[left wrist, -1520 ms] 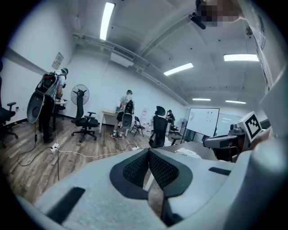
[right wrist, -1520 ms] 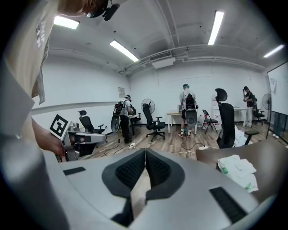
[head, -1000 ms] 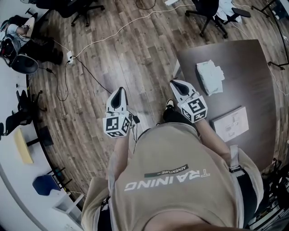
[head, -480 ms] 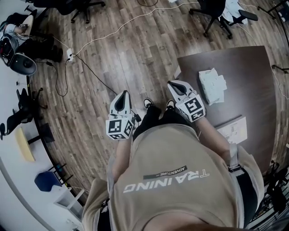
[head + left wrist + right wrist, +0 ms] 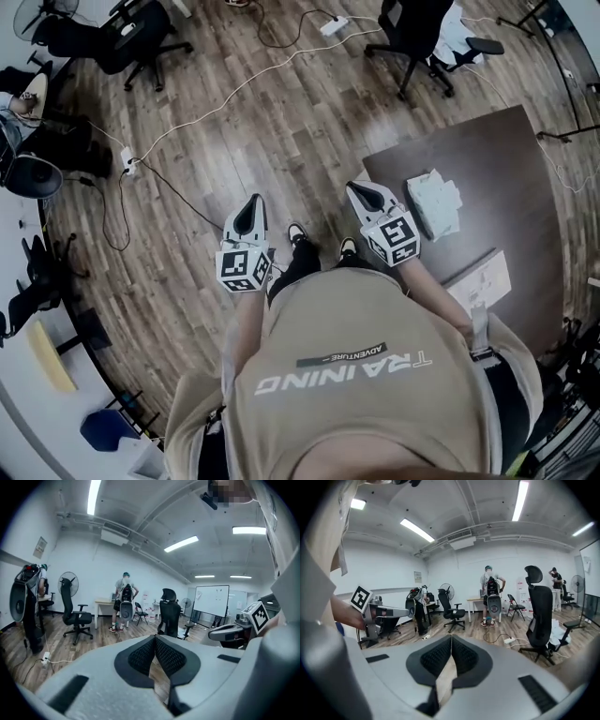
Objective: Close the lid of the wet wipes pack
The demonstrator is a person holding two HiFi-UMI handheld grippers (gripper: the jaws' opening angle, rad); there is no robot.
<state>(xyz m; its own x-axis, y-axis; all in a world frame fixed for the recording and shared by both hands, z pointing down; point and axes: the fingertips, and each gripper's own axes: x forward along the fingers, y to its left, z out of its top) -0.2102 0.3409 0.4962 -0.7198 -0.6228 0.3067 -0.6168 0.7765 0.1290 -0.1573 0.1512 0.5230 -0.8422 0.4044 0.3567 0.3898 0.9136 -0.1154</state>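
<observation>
Nearest, in the head view, a beige shirt (image 5: 356, 375) w/ printed lettering is seen from above, and both grippers are held out in front of it at about waist level, over the wood floor (image 5: 187, 141), not over the desk. The left gripper (image 5: 253, 204) is held w/ its fingers (image 5: 140, 656) closed pad to pad, nothing betw. them; the right gripper (image 5: 360, 192) is likewise held w/ fingers (image 5: 436, 657) shut together and empty. Two shoes (image 5: 297, 232) are visible betw. the grippers. To the right, a dark brown desk (image 5: 497, 159) is seen; the wet wipes pack (image 5: 437, 203) lies on it, white, just right of the right gripper's tip but apart from it, untouched. Its lid state can't be made out at this size. A flat white item (image 5: 480, 279) lies on the desk nearer, apart from the pack. Farther off, a white cable (image 5: 234, 89) is run across the floor to a power strip (image 5: 333, 25), and a black office chair (image 5: 417, 28) stands beyond the desk. In the gripper views, more chairs, a fan (image 5: 68, 584) and a standing person (image 5: 489, 585) at a far table are seen.
</observation>
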